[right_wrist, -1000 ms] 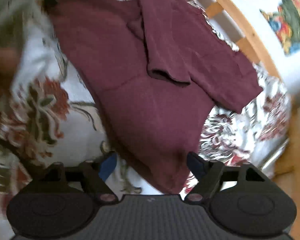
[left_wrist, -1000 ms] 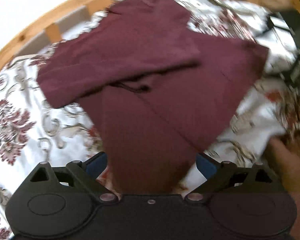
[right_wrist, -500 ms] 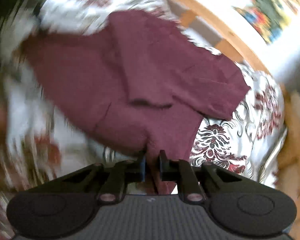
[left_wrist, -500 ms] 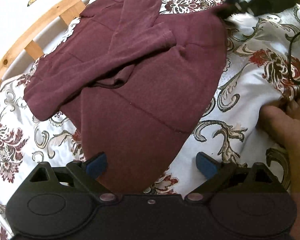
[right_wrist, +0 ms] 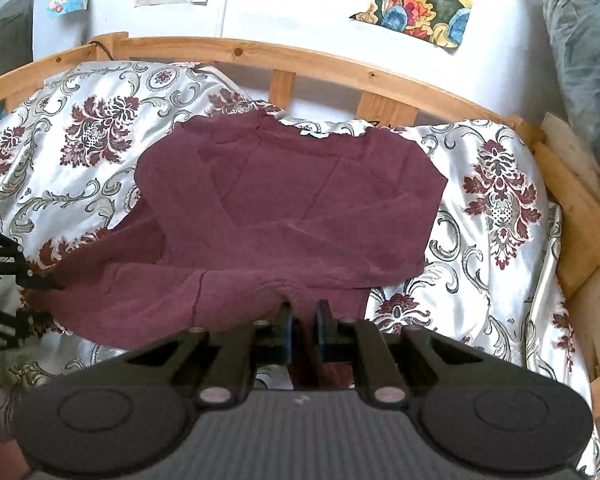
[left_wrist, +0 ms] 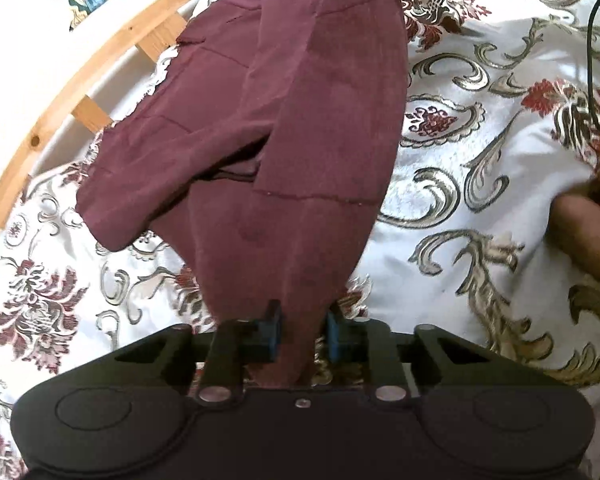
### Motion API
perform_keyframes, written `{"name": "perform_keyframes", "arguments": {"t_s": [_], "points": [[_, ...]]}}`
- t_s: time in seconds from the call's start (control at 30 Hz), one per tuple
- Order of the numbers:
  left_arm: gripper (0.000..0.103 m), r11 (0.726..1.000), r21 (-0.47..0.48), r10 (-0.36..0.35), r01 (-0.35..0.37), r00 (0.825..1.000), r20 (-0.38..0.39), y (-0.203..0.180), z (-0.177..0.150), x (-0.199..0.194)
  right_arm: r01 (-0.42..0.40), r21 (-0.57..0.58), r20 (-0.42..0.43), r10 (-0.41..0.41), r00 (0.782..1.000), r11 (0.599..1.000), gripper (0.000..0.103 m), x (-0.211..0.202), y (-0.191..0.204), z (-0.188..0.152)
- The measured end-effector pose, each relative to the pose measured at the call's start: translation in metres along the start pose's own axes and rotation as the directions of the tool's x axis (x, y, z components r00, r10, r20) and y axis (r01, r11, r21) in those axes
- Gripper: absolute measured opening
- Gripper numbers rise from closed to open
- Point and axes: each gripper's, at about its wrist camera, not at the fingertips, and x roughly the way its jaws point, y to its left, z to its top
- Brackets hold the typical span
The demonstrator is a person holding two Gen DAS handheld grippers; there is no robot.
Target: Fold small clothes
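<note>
Because the hem has to be carried up toward the collar, each lower corner of the maroon shirt is pinched. On the left, the left gripper has its blue pads clamped on one corner, the cloth fanning away ahead of it over the floral bedspread. On the right, the right gripper is likewise closed on the hem, with the shirt's body and folded-in sleeves spread flat just ahead, toward the wooden bed frame.
</note>
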Motion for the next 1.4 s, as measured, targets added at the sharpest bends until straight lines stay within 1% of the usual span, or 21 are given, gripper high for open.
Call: {"name": "perform_keyframes", "arguments": {"t_s": [0.13,0.2,0.27,0.3,0.37,0.4,0.43,0.53,0.63,0.73,0.83,0.93,0.97,1.0,1.07,1.13,1.2,1.3,1.33,1.37,1.4], "points": [[0.013,1.000,-0.028,-0.006,0.006,1.000,0.008,0.006,-0.002,-0.005,0.010,-0.011,-0.006,-0.010,1.000,1.000,0.013,0.000,0.007,-0.005],[0.010,0.999,-0.047,-0.003,0.004,1.000,0.019,0.012,-0.001,-0.010,0.018,-0.028,-0.015,-0.019,1.000,0.999,0.013,0.000,0.010,-0.009],[0.008,0.995,-0.098,-0.008,0.010,1.000,0.026,0.021,0.000,-0.015,0.026,-0.048,-0.033,-0.027,0.999,0.999,0.013,-0.003,0.012,-0.014],[0.007,0.988,-0.151,-0.022,0.027,0.999,0.032,0.029,0.000,-0.019,0.027,-0.037,-0.043,-0.029,0.999,0.999,0.013,-0.005,0.012,-0.017],[0.007,0.965,-0.256,-0.045,0.055,0.998,0.044,0.044,0.000,-0.028,0.021,0.017,-0.056,-0.020,0.998,1.000,0.013,-0.013,0.011,-0.028],[0.006,0.947,-0.312,-0.056,0.071,0.997,0.055,0.052,-0.001,-0.033,0.021,0.030,-0.055,-0.019,0.998,0.999,0.013,-0.017,0.012,-0.033],[0.006,0.926,-0.366,-0.065,0.086,0.995,0.070,0.060,-0.003,-0.041,0.027,0.033,-0.053,-0.025,0.998,0.999,0.012,-0.021,0.015,-0.038],[0.006,0.883,-0.455,-0.065,0.111,0.991,0.115,0.075,-0.010,-0.066,0.032,-0.004,-0.028,-0.032,0.999,0.999,0.011,-0.042,0.031,-0.049],[0.006,0.859,-0.494,-0.069,0.136,0.986,0.152,0.082,-0.016,-0.095,0.017,-0.033,-0.028,-0.018,0.999,0.999,0.011,-0.069,0.045,-0.048],[0.006,0.833,-0.519,-0.109,0.191,0.977,0.184,0.087,-0.024,-0.126,-0.010,-0.097,-0.063,0.004,0.998,0.995,0.010,-0.095,0.058,-0.041],[0.006,0.804,-0.536,-0.161,0.258,0.962,0.221,0.094,-0.030,-0.152,-0.045,-0.131,-0.094,0.033,0.995,0.990,0.010,-0.121,0.066,-0.028],[0.006,0.780,-0.558,-0.168,0.285,0.953,0.253,0.108,-0.028,-0.165,-0.035,-0.150,-0.076,0.024,0.997,0.988,0.010,-0.135,0.066,-0.008],[0.006,0.771,-0.570,-0.158,0.283,0.953,0.259,0.116,-0.025,-0.164,-0.023,-0.155,-0.062,0.013,0.998,0.988,0.010,-0.133,0.063,0.000],[0.006,0.769,-0.583,-0.130,0.263,0.957,0.259,0.126,-0.019,-0.161,-0.001,-0.170,-0.046,-0.007,0.999,0.985,0.010,-0.128,0.060,0.008],[0.006,0.779,-0.595,-0.057,0.199,0.967,0.249,0.143,-0.005,-0.153,0.033,-0.202,-0.013,-0.037,0.999,0.979,0.010,-0.111,0.052,0.023],[0.006,0.777,-0.611,0.005,0.153,0.969,0.249,0.163,0.014,-0.138,0.063,-0.227,0.009,-0.063,0.998,0.972,0.011,-0.088,0.042,0.037],[0.006,0.762,-0.633,0.024,0.136,0.971,0.238,0.185,0.034,-0.116,0.094,-0.244,0.035,-0.088,0.995,0.965,0.011,-0.055,0.034,0.054],[0.006,0.760,-0.641,0.036,0.109,0.977,0.209,0.215,0.059,-0.079,0.111,-0.244,0.029,-0.107,0.994,0.964,0.011,-0.004,0.020,0.073],[0.007,0.761,-0.642,0.041,0.093,0.981,0.190,0.223,0.066,-0.065,0.106,-0.233,0.023,-0.104,0.994,0.967,0.011,0.016,0.015,0.080],[0.007,0.769,-0.636,0.057,0.068,0.983,0.174,0.229,0.072,-0.052,0.101,-0.223,0.022,-0.098,0.995,0.970,0.011,0.032,0.009,0.084],[0.007,0.786,-0.618,0.087,0.028,0.984,0.156,0.233,0.079,-0.040,0.098,-0.217,0.026,-0.095,0.995,0.971,0.011,0.049,0.004,0.087]]}}
